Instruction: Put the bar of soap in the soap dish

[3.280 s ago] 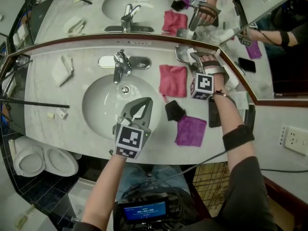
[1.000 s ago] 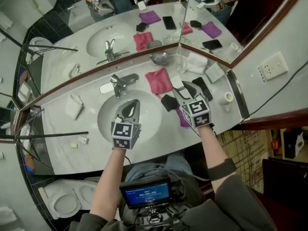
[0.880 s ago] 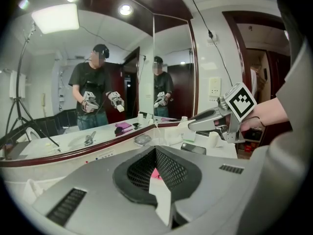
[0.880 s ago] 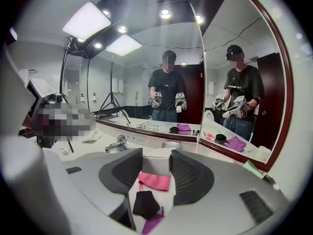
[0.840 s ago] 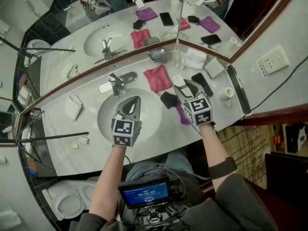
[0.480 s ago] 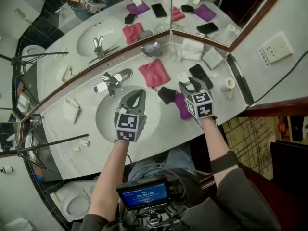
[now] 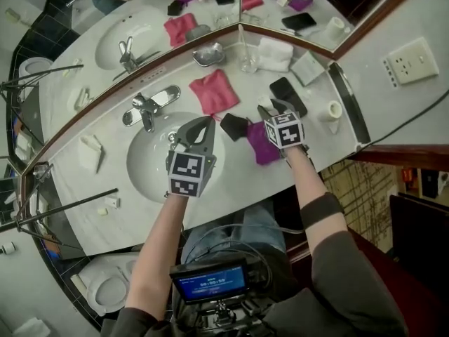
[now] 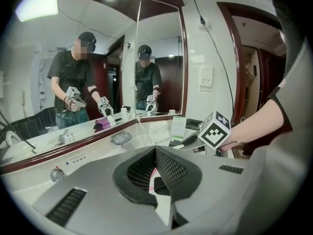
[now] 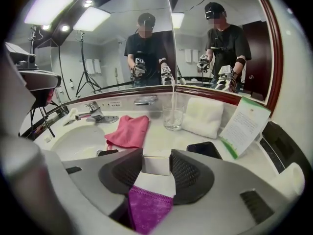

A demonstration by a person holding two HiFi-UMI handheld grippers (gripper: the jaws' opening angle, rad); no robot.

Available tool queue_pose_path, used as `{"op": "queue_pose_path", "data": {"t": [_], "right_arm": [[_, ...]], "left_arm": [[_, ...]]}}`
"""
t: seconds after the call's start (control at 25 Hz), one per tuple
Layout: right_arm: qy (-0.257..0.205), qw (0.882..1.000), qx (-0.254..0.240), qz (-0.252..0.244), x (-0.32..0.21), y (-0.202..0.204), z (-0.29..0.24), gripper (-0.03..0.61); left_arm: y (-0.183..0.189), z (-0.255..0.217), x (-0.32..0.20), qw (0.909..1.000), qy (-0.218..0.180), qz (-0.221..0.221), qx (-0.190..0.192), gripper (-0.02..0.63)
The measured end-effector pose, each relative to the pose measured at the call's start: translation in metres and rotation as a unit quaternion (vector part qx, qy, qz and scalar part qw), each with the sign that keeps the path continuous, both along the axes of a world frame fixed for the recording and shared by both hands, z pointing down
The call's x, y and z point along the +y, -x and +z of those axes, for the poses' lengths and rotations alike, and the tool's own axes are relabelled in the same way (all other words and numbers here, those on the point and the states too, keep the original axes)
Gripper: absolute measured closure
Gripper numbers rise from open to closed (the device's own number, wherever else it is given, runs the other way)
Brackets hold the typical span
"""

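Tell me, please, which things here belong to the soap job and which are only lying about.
Belong to the job: bar of soap, held in the right tongs; soap dish by the mirror.
Lying about: pink cloth, purple cloth, glass, white towel, phone.

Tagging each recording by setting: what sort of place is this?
A bathroom, likely a hotel's: a sink with a chrome faucet, a corner mirror behind the counter, and a toilet beside it.
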State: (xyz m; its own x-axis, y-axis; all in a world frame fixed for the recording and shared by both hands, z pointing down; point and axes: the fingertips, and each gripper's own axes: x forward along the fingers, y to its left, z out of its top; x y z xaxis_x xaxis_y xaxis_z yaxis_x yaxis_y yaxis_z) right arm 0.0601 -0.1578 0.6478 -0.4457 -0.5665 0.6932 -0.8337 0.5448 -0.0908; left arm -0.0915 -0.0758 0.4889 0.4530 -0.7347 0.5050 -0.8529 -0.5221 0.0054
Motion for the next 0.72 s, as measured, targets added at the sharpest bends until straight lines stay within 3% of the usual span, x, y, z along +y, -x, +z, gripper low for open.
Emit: {"op": "queue_pose_path", "data": {"t": [0.24, 0.56, 0.72], "right_arm": [[0.019, 1.000, 0.005, 0.005, -0.005, 0.000, 0.016, 0.373], [0.078, 0.994, 0.043, 0.059, 0.012, -0.027, 0.054, 0.354], [0.079, 0.993, 0.033, 0.076, 0.016, -0.032, 0.049, 0.354]], "left_arm": [[-0.004, 0.005, -0.003, 1.0000, 0.007, 0.000, 0.000, 0.614], [-0.002, 0.007, -0.003, 0.9999, 0.010, -0.002, -0.003, 0.614], [-0.002, 0.004, -0.003, 1.0000, 0.007, -0.002, -0.004, 0.614]]}}
